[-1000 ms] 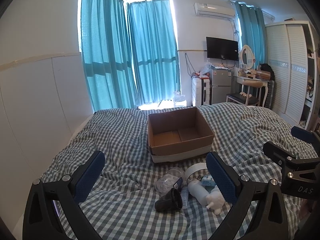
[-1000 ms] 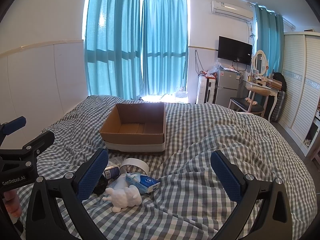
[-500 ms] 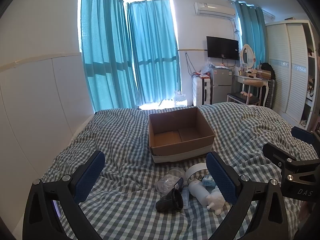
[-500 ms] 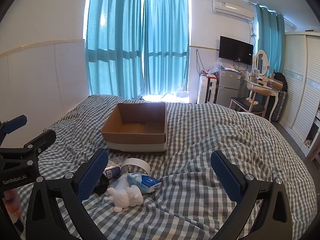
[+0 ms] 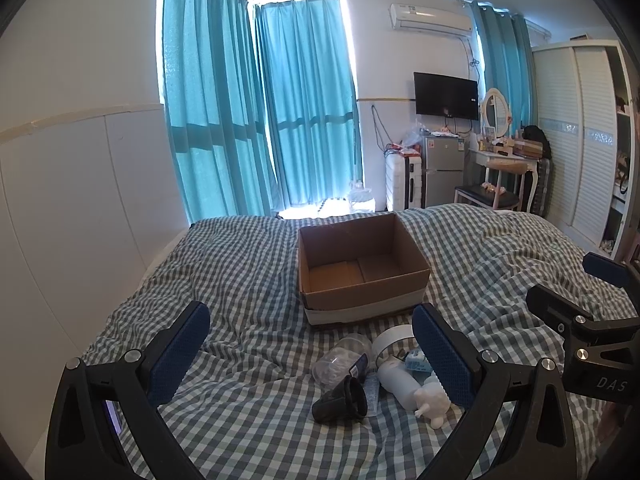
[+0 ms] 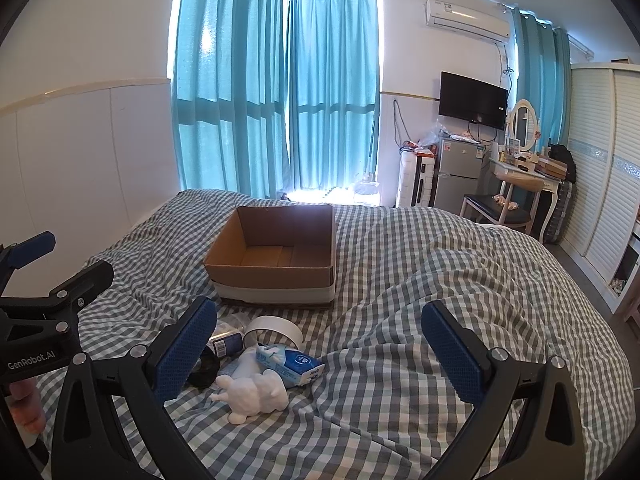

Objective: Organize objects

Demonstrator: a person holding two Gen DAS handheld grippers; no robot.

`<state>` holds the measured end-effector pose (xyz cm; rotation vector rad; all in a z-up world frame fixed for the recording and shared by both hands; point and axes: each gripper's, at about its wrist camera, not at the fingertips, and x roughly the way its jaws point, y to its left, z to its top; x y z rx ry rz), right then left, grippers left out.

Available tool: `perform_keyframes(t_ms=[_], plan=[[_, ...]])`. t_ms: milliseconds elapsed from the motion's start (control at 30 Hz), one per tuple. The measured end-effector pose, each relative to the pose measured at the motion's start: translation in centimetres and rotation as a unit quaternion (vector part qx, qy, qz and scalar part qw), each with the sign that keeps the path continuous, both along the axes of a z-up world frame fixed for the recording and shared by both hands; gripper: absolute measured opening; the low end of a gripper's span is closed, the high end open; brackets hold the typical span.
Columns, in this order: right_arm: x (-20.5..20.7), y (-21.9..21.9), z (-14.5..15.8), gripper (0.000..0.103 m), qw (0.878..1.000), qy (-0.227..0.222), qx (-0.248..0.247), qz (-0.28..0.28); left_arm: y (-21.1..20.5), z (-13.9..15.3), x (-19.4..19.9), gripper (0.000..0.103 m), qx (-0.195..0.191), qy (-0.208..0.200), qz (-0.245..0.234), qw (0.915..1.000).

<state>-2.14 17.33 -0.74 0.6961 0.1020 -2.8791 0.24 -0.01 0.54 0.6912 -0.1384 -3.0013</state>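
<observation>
Left wrist view, left gripper (image 5: 310, 350) spread wide, holding nothing, black cup (image 5: 340, 400) between fingers, right gripper (image 6: 320, 344) likewise.

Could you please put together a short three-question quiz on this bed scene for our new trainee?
1. True or false: the cardboard box already holds some of the items.
2. Which lies nearest the white figurine: A) blue tissue pack, B) television, C) chair?
3. In what state are the left gripper and the right gripper?

Key:
1. False; the box looks empty.
2. A.
3. Both are open, holding nothing, above the checked bedspread.
</observation>
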Motion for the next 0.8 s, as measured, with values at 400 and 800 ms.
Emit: perform_keyframes(t_ms=[400, 800], plan=[[0.3, -0.1, 0.5, 0.103, 1.000, 0.003, -0.004, 0.007, -0.3, -0.4, 0.2, 0.103, 0.008, -0.004, 0.001, 1.0000], [0.8, -0.7, 1.2, 0.103, 1.000, 0.012, 0.001, 0.016, -0.4, 0.3, 0.5, 0.103, 0.019, -0.004, -0.001, 0.9998]])
